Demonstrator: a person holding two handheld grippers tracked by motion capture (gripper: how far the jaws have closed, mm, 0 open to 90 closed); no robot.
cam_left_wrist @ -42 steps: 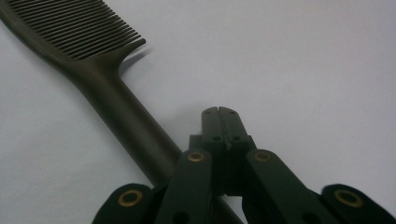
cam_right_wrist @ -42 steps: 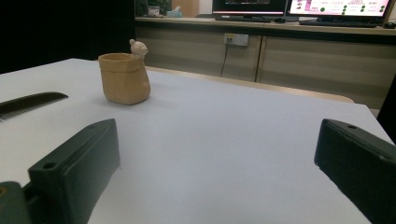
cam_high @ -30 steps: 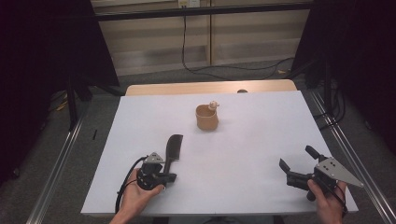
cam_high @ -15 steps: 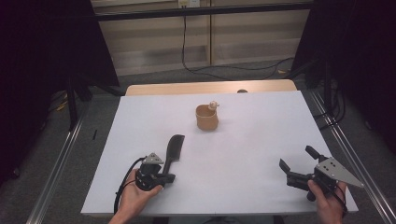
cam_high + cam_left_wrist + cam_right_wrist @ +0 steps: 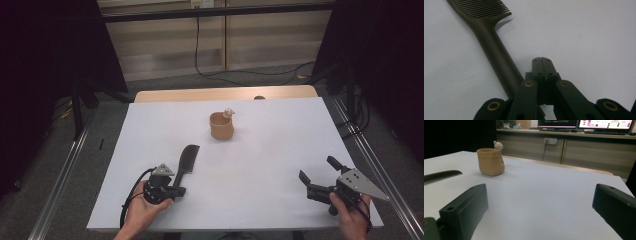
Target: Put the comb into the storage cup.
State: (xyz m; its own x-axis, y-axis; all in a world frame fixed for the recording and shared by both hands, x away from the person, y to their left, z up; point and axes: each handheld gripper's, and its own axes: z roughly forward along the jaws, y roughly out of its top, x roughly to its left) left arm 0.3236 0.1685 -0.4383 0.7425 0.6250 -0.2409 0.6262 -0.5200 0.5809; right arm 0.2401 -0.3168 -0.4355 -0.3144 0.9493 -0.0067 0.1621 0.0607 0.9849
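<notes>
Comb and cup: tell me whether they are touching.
Apart. The high view shows bare white table between the comb and the cup.

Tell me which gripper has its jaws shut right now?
The left gripper: its jaws meet, empty, beside the dark comb handle on the table. The right gripper has its jaws wide apart, holding nothing.

Left tongs (image 5: 176,191) slightly nearer the comb (image 5: 185,159) handle (a barely visible shift).
</notes>
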